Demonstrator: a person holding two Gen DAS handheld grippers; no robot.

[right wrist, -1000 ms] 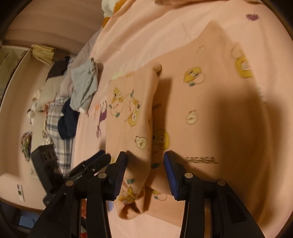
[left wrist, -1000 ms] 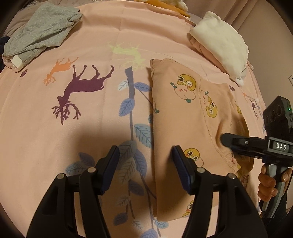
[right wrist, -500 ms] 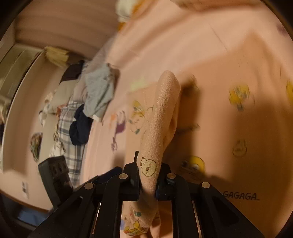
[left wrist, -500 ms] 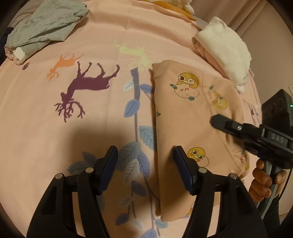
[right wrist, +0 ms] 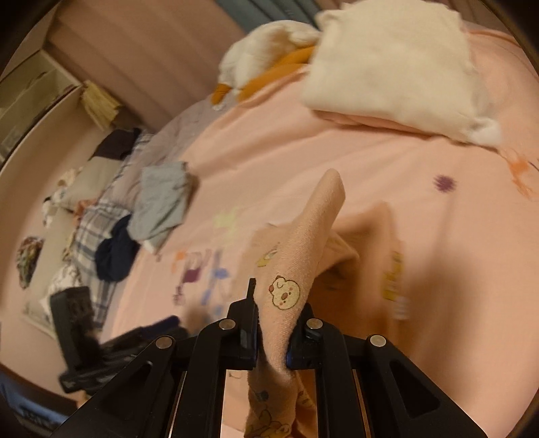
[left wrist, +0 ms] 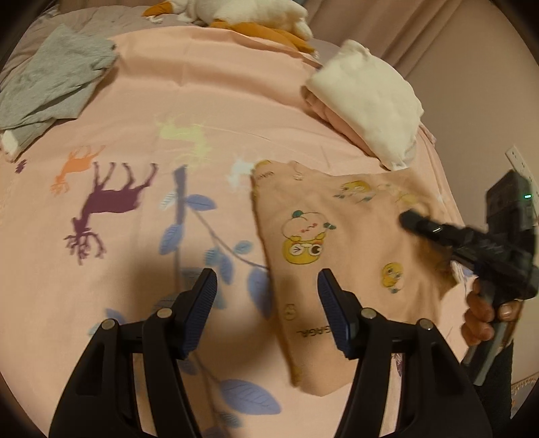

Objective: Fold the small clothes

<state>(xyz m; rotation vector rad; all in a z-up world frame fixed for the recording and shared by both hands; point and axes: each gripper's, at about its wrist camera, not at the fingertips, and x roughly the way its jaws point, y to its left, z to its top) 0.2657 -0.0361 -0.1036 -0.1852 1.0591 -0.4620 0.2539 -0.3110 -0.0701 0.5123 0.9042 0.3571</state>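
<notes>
A small peach garment [left wrist: 330, 242] with yellow cartoon prints lies on the pink bedsheet [left wrist: 141, 101], right of centre in the left wrist view. My left gripper [left wrist: 266, 296] is open and empty, just above the garment's left edge. My right gripper [right wrist: 273, 333] is shut on a fold of the peach garment [right wrist: 303, 256] and lifts it off the bed. The right gripper also shows at the right of the left wrist view [left wrist: 417, 222], over the garment's right side.
A folded white and pink stack [left wrist: 367, 97] lies at the far right. A crumpled grey garment [left wrist: 54, 81] lies far left. A white and orange plush toy [left wrist: 249, 17] sits at the far edge. Plaid and dark clothes [right wrist: 111, 242] pile beyond the sheet.
My right gripper closed on the garment's folded part and has lifted and pulled it to the right, opening the garment out. My left gripper stayed open and drew back slightly.
</notes>
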